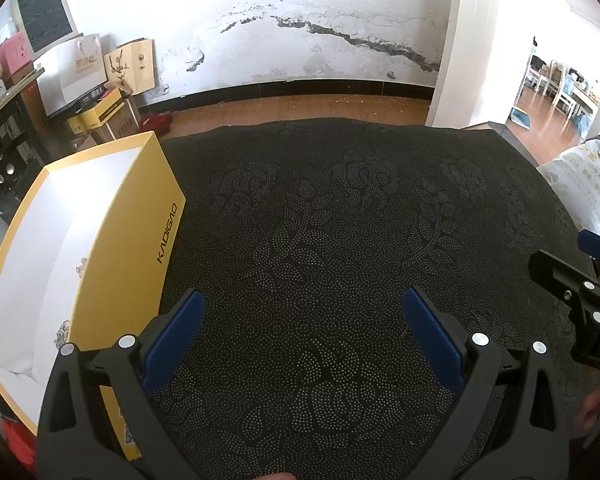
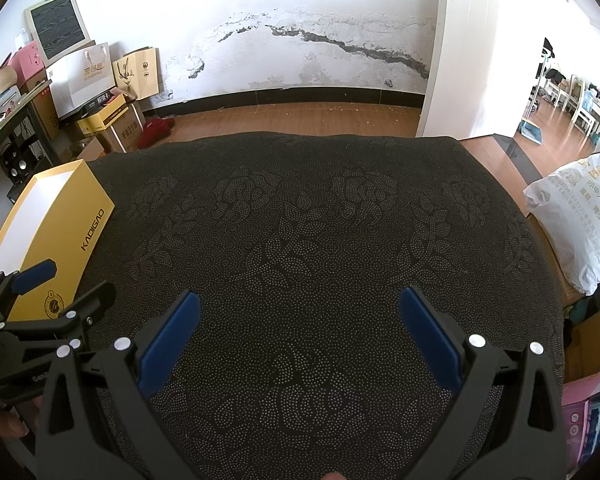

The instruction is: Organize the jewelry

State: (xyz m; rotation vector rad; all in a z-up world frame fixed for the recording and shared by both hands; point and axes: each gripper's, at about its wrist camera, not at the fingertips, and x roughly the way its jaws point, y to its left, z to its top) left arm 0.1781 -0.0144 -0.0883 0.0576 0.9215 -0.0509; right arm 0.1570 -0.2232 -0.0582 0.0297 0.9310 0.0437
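A yellow box (image 1: 140, 216) with a white inside stands open at the left edge of the dark patterned table (image 1: 340, 240). Small jewelry pieces lie inside it: one (image 1: 80, 270) by the right wall and one (image 1: 63, 332) nearer me. My left gripper (image 1: 306, 304) is open and empty over the table, just right of the box. My right gripper (image 2: 300, 304) is open and empty over the table's middle. The box (image 2: 66, 232) also shows in the right wrist view, with the left gripper (image 2: 64, 282) in front of it. The right gripper (image 1: 576, 264) shows at the right edge of the left wrist view.
A white printed plastic bag (image 2: 576, 220) lies off the table's right side. Boxes and paper bags (image 2: 112, 92) are stacked on the floor at the back left. A white door (image 2: 452, 48) stands open at the back right.
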